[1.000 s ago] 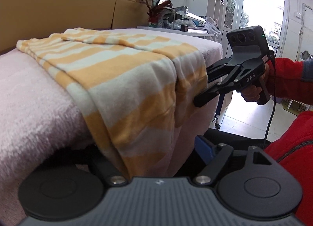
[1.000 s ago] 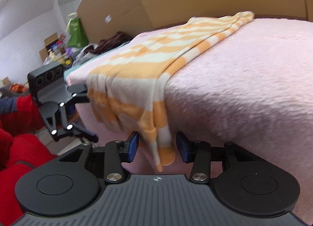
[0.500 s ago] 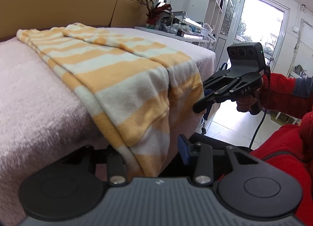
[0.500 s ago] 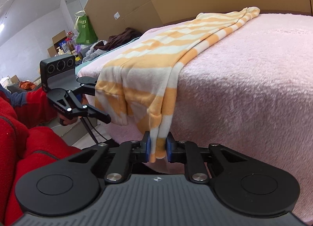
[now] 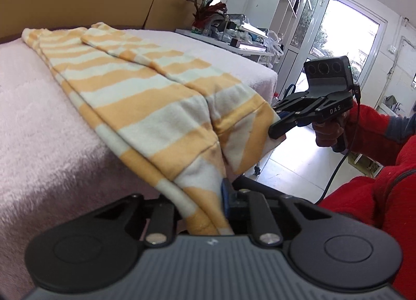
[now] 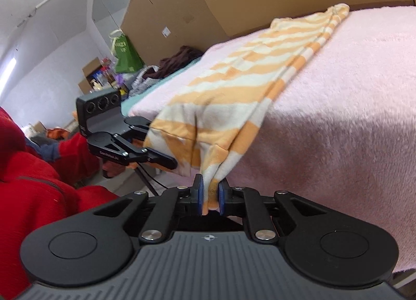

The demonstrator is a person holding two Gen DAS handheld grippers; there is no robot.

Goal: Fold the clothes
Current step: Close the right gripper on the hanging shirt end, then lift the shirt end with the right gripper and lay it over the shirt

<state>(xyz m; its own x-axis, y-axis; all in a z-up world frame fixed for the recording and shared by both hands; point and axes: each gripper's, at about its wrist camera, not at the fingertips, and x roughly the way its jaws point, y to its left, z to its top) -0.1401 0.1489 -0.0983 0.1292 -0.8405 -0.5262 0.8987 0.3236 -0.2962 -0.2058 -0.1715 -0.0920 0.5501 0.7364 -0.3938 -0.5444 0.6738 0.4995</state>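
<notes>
The striped garment (image 5: 145, 97) lies lengthwise on the pink-covered surface (image 6: 351, 107), its near end hanging over the front edge. The left gripper (image 5: 208, 211) sits low at that edge, fingers clenched on one hanging corner. The right gripper (image 6: 209, 196) is level beside it, its blue fingers (image 6: 199, 193) pinched on the other corner. Both are held out by arms in red sleeves (image 5: 374, 123). Bare pink cover lies on either side of the garment.
</notes>
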